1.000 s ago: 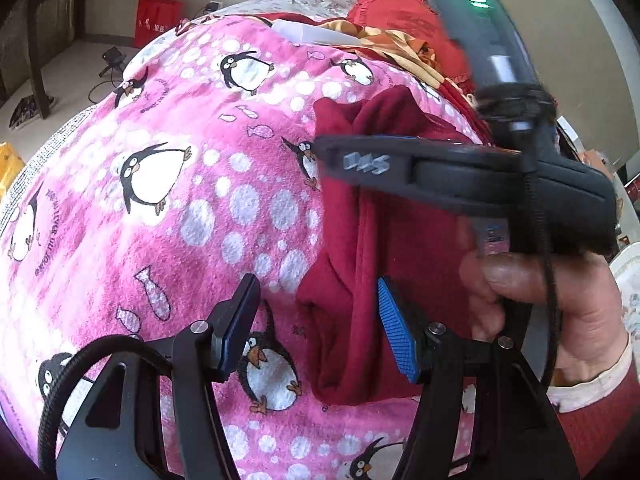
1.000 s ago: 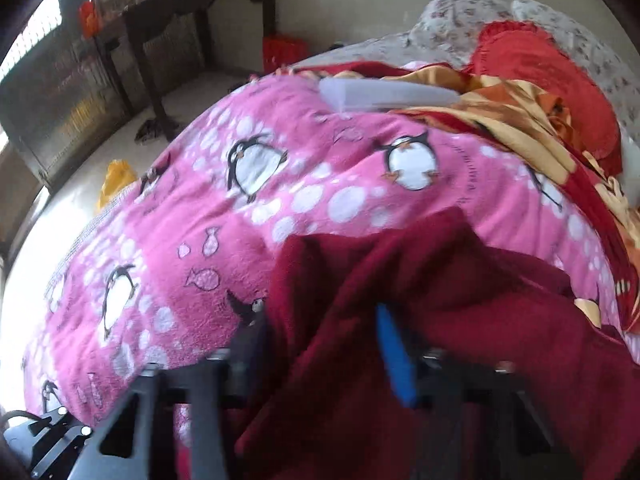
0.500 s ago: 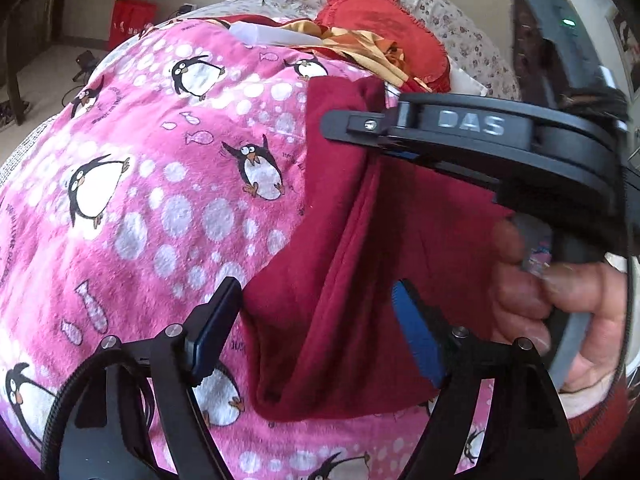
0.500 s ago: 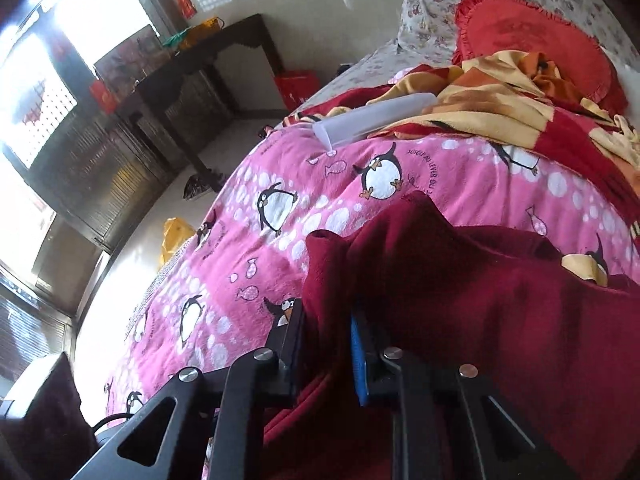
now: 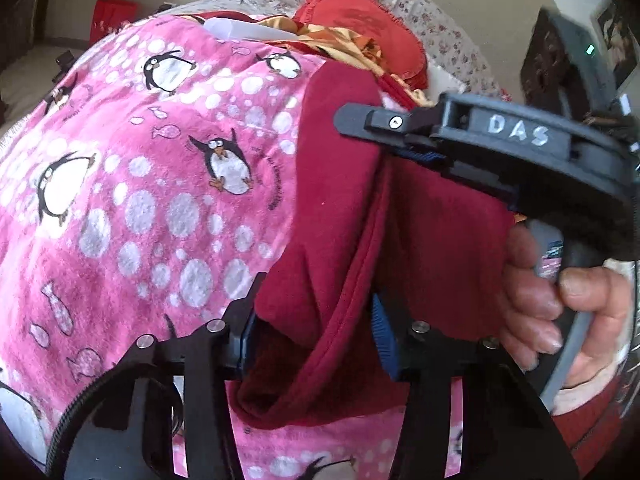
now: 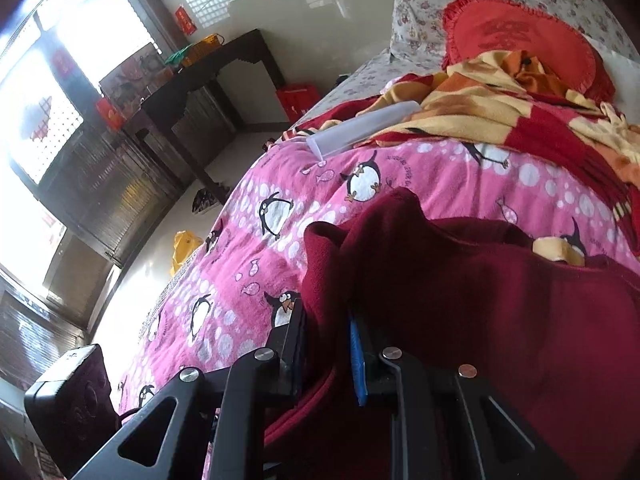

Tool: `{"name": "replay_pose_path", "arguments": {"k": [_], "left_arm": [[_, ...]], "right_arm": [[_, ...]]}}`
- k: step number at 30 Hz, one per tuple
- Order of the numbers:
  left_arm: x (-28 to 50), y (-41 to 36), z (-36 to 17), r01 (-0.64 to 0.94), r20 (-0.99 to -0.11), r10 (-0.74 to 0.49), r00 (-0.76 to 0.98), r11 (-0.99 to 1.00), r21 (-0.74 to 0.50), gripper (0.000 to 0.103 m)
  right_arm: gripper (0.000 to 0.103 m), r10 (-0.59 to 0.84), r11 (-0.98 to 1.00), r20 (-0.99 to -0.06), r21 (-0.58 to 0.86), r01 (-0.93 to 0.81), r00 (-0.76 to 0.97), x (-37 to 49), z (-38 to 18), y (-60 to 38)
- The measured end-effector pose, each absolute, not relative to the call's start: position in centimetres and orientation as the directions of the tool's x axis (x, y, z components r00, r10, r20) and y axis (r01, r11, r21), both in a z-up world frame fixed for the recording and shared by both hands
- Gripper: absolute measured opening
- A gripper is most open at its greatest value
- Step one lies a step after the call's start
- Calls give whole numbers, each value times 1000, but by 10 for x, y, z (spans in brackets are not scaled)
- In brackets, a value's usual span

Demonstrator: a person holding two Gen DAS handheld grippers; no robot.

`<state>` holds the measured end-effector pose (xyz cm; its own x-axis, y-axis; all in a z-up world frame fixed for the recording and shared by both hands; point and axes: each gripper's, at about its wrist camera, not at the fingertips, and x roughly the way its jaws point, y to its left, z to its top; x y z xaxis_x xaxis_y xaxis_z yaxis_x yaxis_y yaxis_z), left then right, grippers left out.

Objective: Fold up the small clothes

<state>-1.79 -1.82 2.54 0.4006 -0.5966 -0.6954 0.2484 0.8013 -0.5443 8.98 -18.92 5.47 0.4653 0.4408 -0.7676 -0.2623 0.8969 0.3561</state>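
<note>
Garment: dark red garment (image 5: 344, 216), soft knit, lying on the pink penguin blanket (image 5: 132, 200) and lifted off it along one bunched edge.
Garment, upper edge: pinched in the right gripper (image 5: 384, 144), which reaches in from the right above the blanket; a fold hangs down from there toward the left gripper.
Garment, lower fold: a thick rolled fold sits between the fingers of the left gripper (image 5: 312, 340), at the near edge of the blanket.
Left gripper: jaws closing, with the fold between them; the black finger on the left touches the cloth, and whether the blue pad (image 5: 382, 336) on the right already presses it cannot be told.
Right gripper, own view: right gripper (image 6: 326, 344) has its fingers drawn close together on a narrow ridge of the garment (image 6: 500, 312), black finger on one side and blue pad (image 6: 357, 360) on the other, both against the cloth.
Hand: a hand (image 5: 560, 312) wraps the right gripper's handle, to the right of the garment.
Beyond the garment: a yellow and red blanket (image 6: 500, 116) and a red frilled cushion (image 6: 520, 40) lie at the far end of the penguin blanket, with a white plastic piece (image 6: 360, 130) beside them.
Room: a dark wooden table (image 6: 200, 92) stands on the floor, well apart from the garment.
</note>
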Motion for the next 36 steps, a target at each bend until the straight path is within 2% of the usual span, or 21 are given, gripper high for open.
{"name": "replay_pose_path", "arguments": {"k": [2,5,6,7,9,12,17,18,19,21,22,23,25,36], "left_arm": [[-19,-16,27,248,-680,-615,399,786,-566,38],[-22,-16,30,257,-677,-617,402,785,-563,38],[-22,-16,31,261,-676,-617,403,786,-561,38],[-23,-17,32,265,-675,-618,404,785,-560,38],[-26,-18,34,272,-671,-620,407,784,-559,38],[-28,-20,36,279,-672,-616,410,787,-551,38],[-28,-21,35,277,-676,-615,406,788,-550,38],[-28,-21,35,278,-680,-610,406,791,-544,38],[-29,-21,35,279,-687,-602,406,798,-535,38],[-30,-20,35,276,-703,-576,417,817,-506,39],[-31,-18,35,278,-704,-573,420,820,-501,42],[-32,-16,35,280,-707,-566,425,825,-492,54],[-32,-11,34,271,-709,-548,444,836,-476,68],[-23,-25,23,266,-724,-546,422,838,-477,75]], "right_arm": [[18,448,893,-766,366,-261,461,91,54,-191],[22,436,899,-778,351,-262,452,93,54,-188],[32,430,902,-786,347,-258,445,94,54,-186],[51,423,905,-791,341,-255,443,95,53,-184],[68,418,907,-791,335,-256,446,94,54,-180],[69,408,909,-807,318,-268,427,96,52,-170],[69,319,936,-860,220,-273,399,109,42,-151],[62,294,943,-870,195,-271,397,111,40,-149],[40,278,947,-873,179,-268,400,112,38,-149],[25,268,953,-871,176,-248,412,112,37,-155],[23,290,950,-859,203,-239,422,111,38,-161],[22,306,946,-850,221,-237,429,109,39,-165],[21,318,944,-835,232,-236,449,103,42,-171],[21,362,930,-812,283,-235,458,97,48,-185]]}}
